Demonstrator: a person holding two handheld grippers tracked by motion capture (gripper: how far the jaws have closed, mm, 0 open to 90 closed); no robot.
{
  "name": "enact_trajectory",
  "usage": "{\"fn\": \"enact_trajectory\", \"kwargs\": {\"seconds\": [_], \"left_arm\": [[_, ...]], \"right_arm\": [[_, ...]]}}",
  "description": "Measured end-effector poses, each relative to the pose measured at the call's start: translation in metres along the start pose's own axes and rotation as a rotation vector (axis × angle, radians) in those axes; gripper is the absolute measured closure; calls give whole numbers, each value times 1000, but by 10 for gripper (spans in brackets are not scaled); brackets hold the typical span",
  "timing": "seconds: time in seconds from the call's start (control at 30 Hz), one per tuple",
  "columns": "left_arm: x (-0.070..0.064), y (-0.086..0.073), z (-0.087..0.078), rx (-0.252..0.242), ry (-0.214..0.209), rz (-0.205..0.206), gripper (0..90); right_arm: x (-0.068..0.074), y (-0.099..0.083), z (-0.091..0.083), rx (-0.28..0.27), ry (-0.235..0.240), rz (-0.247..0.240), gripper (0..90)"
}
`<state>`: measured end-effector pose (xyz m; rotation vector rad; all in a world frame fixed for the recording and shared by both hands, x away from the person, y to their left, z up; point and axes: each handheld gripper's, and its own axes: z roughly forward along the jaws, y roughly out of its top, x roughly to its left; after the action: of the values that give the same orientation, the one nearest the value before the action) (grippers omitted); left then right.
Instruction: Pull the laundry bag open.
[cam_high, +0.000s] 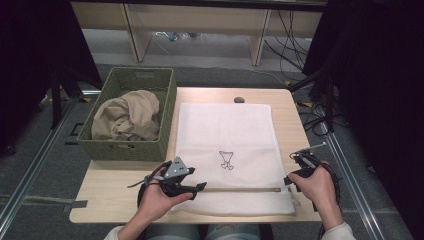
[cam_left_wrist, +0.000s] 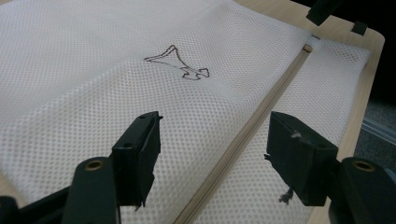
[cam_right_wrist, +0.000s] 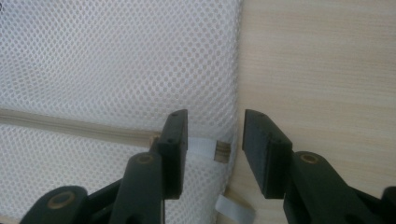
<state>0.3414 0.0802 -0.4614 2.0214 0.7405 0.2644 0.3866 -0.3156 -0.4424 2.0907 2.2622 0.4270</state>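
- Lay flat mid-table: white mesh bag (cam_high: 225, 150), its zipper (cam_high: 240, 189) near the 6 o'clock edge.
- Left gripper (cam_left_wrist: 212, 140) spread wide over the zipper's 9 o'clock end.
- Right gripper (cam_right_wrist: 215, 135) parted, straddling the zipper pull (cam_right_wrist: 223, 150) at the bag's 3 o'clock edge.
- Bare table (cam_high: 295, 125) at 3 o'clock; basket (cam_high: 131, 150) crowding 10 o'clock.

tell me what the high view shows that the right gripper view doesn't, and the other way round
High view alone: the green woven basket holding crumpled beige cloth, the black line drawing on the bag, and the left gripper. Right gripper view alone: close detail of the small brass zipper end and white fabric tab between its open jaws. Both share the white mesh laundry bag, its tan zipper, the light wooden table and the right gripper.
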Motion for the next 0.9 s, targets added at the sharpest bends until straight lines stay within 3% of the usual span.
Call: {"fn": "enact_trajectory", "kwargs": {"seconds": [0.03,0.13,0.2,0.27,0.37,0.4,0.47,0.5,0.53,0.57,0.63,0.7,0.77,0.8,0.83,0.87,0.9], "left_arm": [[-2,1,3,-4,5,6,348],[-6,6,9,25,-6,43,347],[-8,9,14,27,-23,46,344],[-12,12,20,19,-30,40,343],[-18,16,28,35,-58,61,341],[-19,17,30,35,-58,68,341],[-24,20,35,35,-65,75,343],[-26,22,38,26,-80,77,344],[-28,24,39,29,-92,79,344],[-30,26,41,32,-98,76,344],[-34,30,44,22,-109,94,343],[-37,34,46,40,-118,119,343],[-40,37,50,44,-126,130,348],[-42,38,52,38,-134,127,353],[-43,40,54,43,-138,136,361],[-46,42,56,34,-142,134,368],[-48,44,58,30,-150,133,372]], "right_arm": [[3,0,0,5,-7,38,615],[-4,1,3,-23,-10,-38,615],[2,2,1,20,-9,39,610],[-1,3,2,8,1,2,605],[2,5,4,10,-1,12,605],[1,6,5,-8,-4,-27,605],[3,7,5,4,-2,-12,605],[2,8,6,-14,-4,-51,605],[7,8,4,19,0,21,605],[6,9,5,6,-7,-19,604],[6,9,4,-7,-6,-41,602],[11,8,2,13,-4,12,600],[11,8,1,22,-7,27,599],[10,8,2,15,-6,13,599],[3,9,6,-19,-1,-70,599],[5,9,5,3,-4,-37,599],[3,9,6,-2,-2,-63,600]]}}
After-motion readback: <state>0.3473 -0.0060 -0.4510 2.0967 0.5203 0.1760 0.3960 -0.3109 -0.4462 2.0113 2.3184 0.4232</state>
